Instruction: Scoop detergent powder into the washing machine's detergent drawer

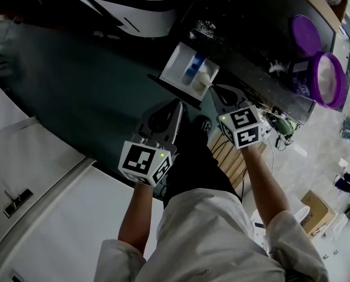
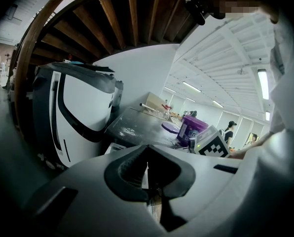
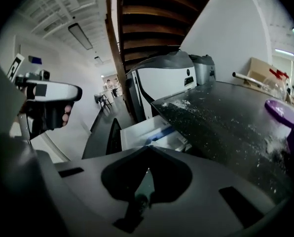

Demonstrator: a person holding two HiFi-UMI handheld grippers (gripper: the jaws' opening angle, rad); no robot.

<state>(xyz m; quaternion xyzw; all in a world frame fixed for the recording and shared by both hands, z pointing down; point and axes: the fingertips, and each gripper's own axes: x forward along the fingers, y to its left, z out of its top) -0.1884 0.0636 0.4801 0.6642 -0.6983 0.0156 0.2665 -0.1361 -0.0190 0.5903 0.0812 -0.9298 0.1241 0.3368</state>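
Just ahead of my right claw, and a little to its left, sits the detergent drawer, pulled out of the front of the washing machine. It is a white tray with a blue insert in its middle. Its long axis runs out from the machine front, crossing in front of the right claw's tip towards the left claw. A pale rounded thing lies at the drawer corner closest to the right claw; I cannot tell whether it is a scoop or a heap of powder.

Both claws point towards the machine, side by side. The right claw's own view shows its two jaws pressed together at the tip, with nothing I can make out between them. The left claw's view shows the same: jaws together, nothing pinched. The left claw sits near the drawer's outer end, not touching it.

Off to the right of the right claw, well apart, a purple tub stands open on the dark top of the machine, with white powder showing inside. Its purple lid lies flat just beyond it. Spilled powder speckles the top.

My judgement: the right claw is nearer to both tub and drawer, so the scooping falls to it. The move turns on a swing from the tub on its right to the drawer at its left front, where the narrow compartments leave room to miss.
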